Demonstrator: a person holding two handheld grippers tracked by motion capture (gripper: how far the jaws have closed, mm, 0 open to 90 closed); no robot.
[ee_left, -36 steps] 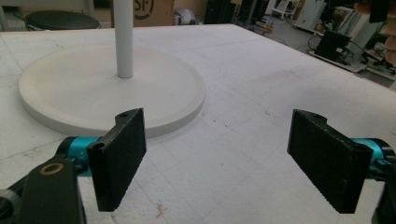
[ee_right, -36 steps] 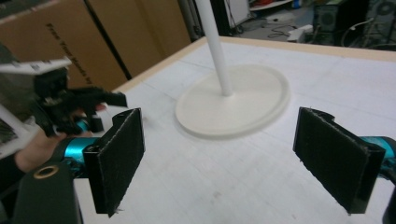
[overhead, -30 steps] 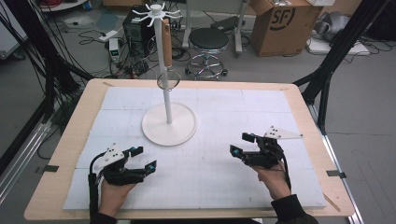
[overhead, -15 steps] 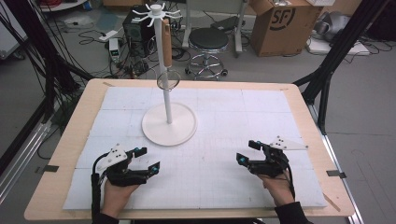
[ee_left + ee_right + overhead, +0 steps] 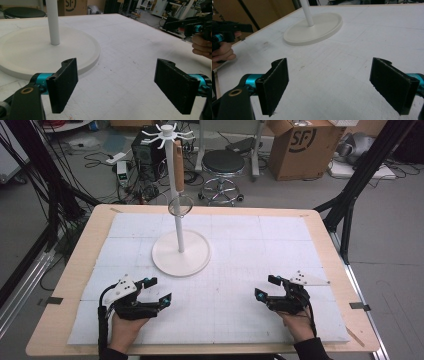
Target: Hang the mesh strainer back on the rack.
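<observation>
A white stand with a round base (image 5: 194,262) and a thin pole stands on the table's far middle. From its hooked top (image 5: 167,131) hangs a utensil with a wooden handle (image 5: 178,170) and a wire ring (image 5: 180,206). My left gripper (image 5: 159,290) rests open at the near left, with nothing between its jaws. My right gripper (image 5: 266,287) stands open at the near right, also with nothing in it. The left gripper view has its gripper (image 5: 118,87) facing the base (image 5: 37,50). The right gripper view has its gripper (image 5: 333,85) well short of the base (image 5: 314,27).
A white gridded mat (image 5: 240,245) covers the wooden table (image 5: 75,270). On the floor beyond stand a stool (image 5: 223,165), a cardboard box (image 5: 300,145) and cables. Black frame legs (image 5: 355,180) flank the table. The other hand (image 5: 201,46) appears at the left gripper view's right edge.
My right gripper has drawn back toward the table's near edge. The left gripper has shifted only slightly. Both stayed open.
</observation>
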